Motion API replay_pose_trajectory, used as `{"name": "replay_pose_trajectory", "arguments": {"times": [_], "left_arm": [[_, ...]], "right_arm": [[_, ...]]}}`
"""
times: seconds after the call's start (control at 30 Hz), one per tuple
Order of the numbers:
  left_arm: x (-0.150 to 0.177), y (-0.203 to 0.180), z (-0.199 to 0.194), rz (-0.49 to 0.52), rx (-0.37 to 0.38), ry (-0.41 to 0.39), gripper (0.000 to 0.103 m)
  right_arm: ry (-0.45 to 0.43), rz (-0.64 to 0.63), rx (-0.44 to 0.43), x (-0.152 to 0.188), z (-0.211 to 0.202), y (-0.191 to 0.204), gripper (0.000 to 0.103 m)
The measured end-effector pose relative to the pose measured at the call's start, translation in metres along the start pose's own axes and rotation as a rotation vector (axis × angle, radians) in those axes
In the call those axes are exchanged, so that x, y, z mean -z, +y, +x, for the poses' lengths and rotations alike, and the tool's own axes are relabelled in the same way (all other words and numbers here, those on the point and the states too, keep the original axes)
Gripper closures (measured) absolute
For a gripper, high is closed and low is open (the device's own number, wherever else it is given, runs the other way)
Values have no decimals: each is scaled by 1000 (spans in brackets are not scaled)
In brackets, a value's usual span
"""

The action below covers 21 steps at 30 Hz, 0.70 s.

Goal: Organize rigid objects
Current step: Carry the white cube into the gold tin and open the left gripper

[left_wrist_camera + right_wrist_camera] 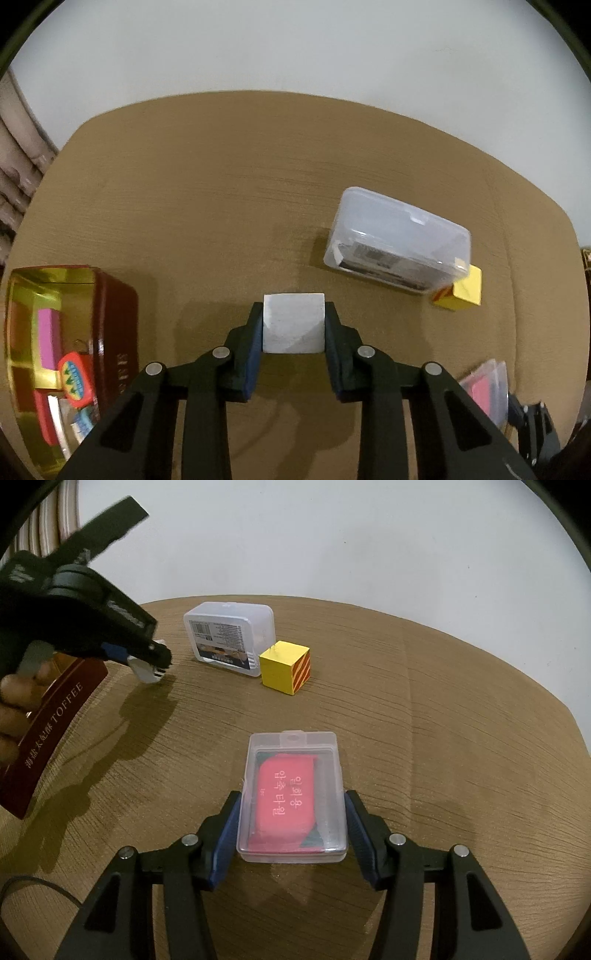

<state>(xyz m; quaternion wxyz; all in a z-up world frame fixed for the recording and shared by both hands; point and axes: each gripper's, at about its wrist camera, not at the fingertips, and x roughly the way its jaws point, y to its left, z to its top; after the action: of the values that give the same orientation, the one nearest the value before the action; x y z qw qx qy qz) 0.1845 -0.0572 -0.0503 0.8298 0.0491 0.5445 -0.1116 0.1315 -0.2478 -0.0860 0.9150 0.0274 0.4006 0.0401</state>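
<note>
White cube [293, 322] is sitting clamped between the blue pads of your left gripper [293, 325], which is narrowed onto its two sides and holding it just above the brown table [221, 184], near the table's left edge. In the right wrist view that same gripper [155, 666] is pointing steeply down with the cube [146, 672] showing white at its tip, and your hand [14, 701] is wrapping its handle.

Beside it, at the left edge, a dark red tin [114, 325] is standing open with a gold lining and holding a pink block [50, 339] and other small colourful items too blurred to name.

Your right gripper [291, 812] is standing partly open around a clear flat case [293, 794] holding a red card; the case is lying on the table toward the near edge, and both pads are sitting right at its long sides, though you cannot tell whether they are pressing.

Toward the far edge, a larger clear box [231, 638] is lying label-up, and a yellow cube [284, 666] with red and orange stripes is sitting just beside its right corner.
</note>
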Motion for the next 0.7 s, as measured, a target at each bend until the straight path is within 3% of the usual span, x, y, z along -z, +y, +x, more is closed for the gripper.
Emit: {"name": "replay_pose_trajectory", "arguments": {"times": [0.7], "left_arm": [[23, 12, -61, 38, -44, -23, 77]], "right_arm": [[0, -2, 2, 1, 0, 0, 46]]}}
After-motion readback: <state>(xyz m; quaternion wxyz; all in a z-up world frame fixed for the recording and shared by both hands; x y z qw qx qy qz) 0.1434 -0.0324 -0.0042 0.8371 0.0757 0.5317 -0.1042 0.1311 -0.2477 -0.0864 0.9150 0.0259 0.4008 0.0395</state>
